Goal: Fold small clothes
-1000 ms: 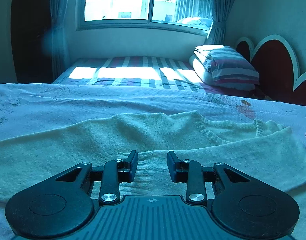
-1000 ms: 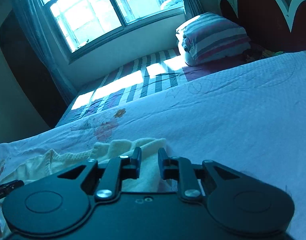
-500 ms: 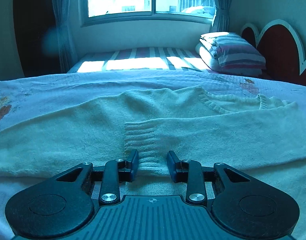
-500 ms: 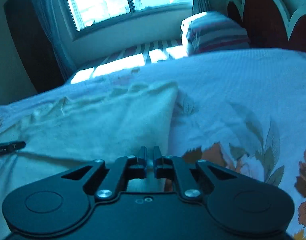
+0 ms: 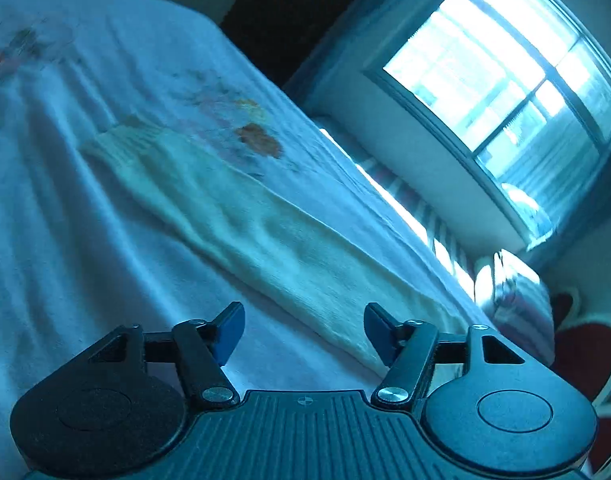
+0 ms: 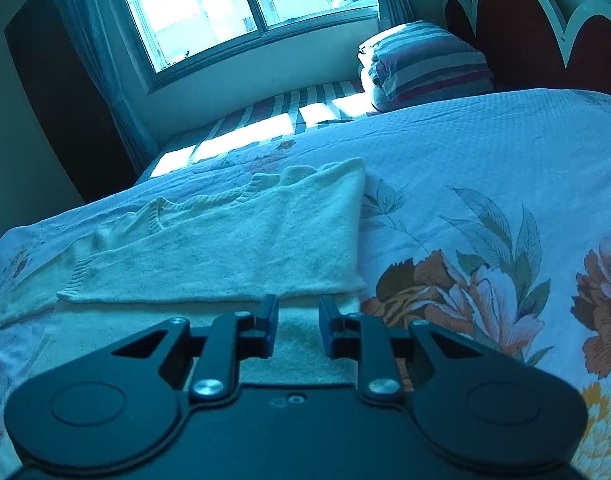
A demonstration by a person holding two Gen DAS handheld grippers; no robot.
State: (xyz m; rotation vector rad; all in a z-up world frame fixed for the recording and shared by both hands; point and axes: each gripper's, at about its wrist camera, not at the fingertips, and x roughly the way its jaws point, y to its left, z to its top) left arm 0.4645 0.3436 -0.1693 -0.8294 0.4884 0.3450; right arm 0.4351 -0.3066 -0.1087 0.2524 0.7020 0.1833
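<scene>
While the sweater lies folded on the bedspread, both claws — left, right — hang released, grasping nothing.

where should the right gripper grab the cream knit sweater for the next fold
Probably the near right corner of the cream knit sweater, where its layers end in a straight edge on the floral bedsheet. Bring the right gripper in low from the near side; its open jaws sit just short of that hem.
</scene>
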